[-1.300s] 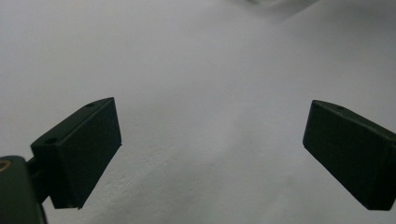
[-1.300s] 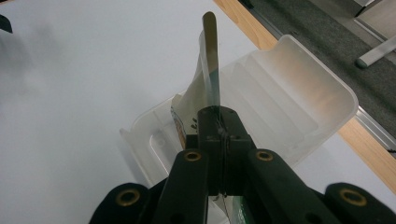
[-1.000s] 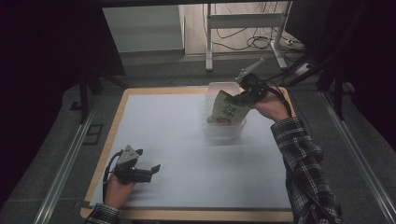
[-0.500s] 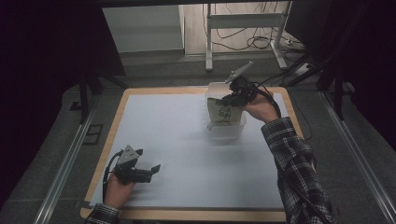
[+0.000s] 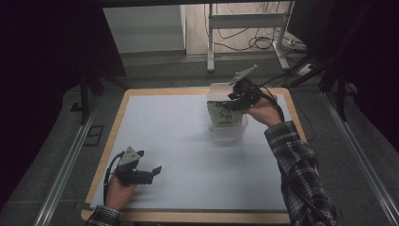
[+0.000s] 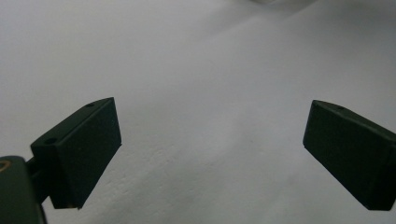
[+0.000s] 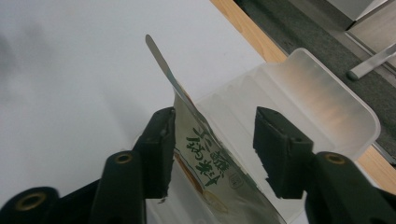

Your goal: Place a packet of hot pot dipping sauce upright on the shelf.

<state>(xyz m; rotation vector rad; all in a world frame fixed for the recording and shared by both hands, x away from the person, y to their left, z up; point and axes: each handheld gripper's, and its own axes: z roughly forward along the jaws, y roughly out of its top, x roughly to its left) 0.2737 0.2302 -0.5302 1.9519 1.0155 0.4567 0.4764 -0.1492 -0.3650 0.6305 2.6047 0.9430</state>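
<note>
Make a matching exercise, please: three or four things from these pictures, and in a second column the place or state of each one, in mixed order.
Things:
1. snack pouch
2. clear plastic container
3. left gripper
4. right gripper

Places or states:
A. far side of the white mat
B. rests low at the mat's near left, nothing between the jaws
C. stands in the container
D. jaws just opening, apart around the pouch

Pairs: 1-C, 2-A, 3-B, 4-D

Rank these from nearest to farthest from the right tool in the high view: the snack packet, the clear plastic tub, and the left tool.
1. Snack packet: between the right tool's open jaws, leaning in the tub.
2. Clear plastic tub: just below, at the table's far right.
3. Left tool: farthest, at the near left corner.
</note>
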